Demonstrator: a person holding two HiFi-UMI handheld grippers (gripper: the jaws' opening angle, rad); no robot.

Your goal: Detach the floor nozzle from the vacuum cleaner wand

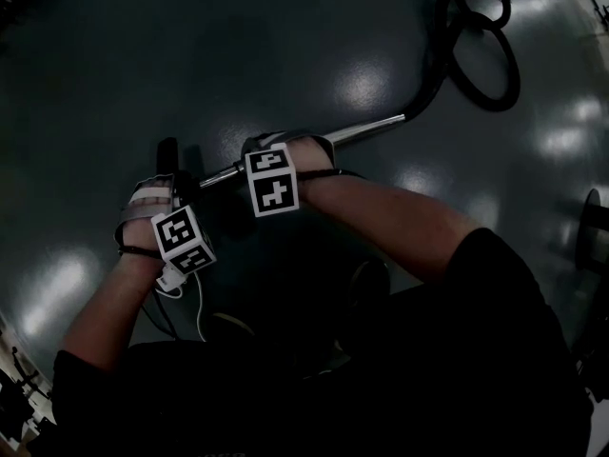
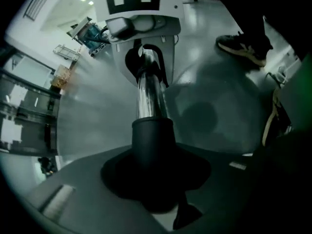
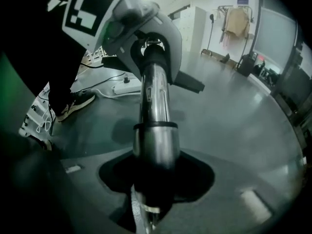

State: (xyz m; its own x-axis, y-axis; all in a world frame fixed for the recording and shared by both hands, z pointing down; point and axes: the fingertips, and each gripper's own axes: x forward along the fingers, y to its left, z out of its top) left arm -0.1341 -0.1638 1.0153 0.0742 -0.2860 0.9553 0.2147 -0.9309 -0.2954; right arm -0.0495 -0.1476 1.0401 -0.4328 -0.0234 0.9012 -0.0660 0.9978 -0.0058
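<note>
Left gripper (image 2: pixel 155 179): your jaws are clenched on the floor nozzle neck (image 2: pixel 152 145), the black collar where the chrome tube enters.
Right gripper (image 3: pixel 156 179): your jaws are clenched on the wand (image 3: pixel 155 106), just beside the left gripper along the same tube.
Task's thing: the floor nozzle is still seated on the wand between your two grips; no gap shows at the joint.
Risk, slip: the chrome is smooth and round; if you pull straight, your right jaws may slide along it rather than free the joint.
Risk, twist: if the two grips turn against each other off-axis, the collar could bind instead of loosening.
Risk, sudden release: a tight fit that lets go at once could fling your hands apart; the nozzle might then drop to the floor (image 1: pixel 314 36) or swing toward your shoe (image 2: pixel 241 45).
Underfoot: a white power strip (image 3: pixel 124 89) and its cable lie on the floor near your feet; step back and you may catch them.
In the way: nothing sits between your grips and the joint.
Further off: the hose (image 1: pixel 481 55) lies looped at the wand's far end; a hard tug may drag it.
Far: a coat rack (image 3: pixel 237 22) stands well apart.
</note>
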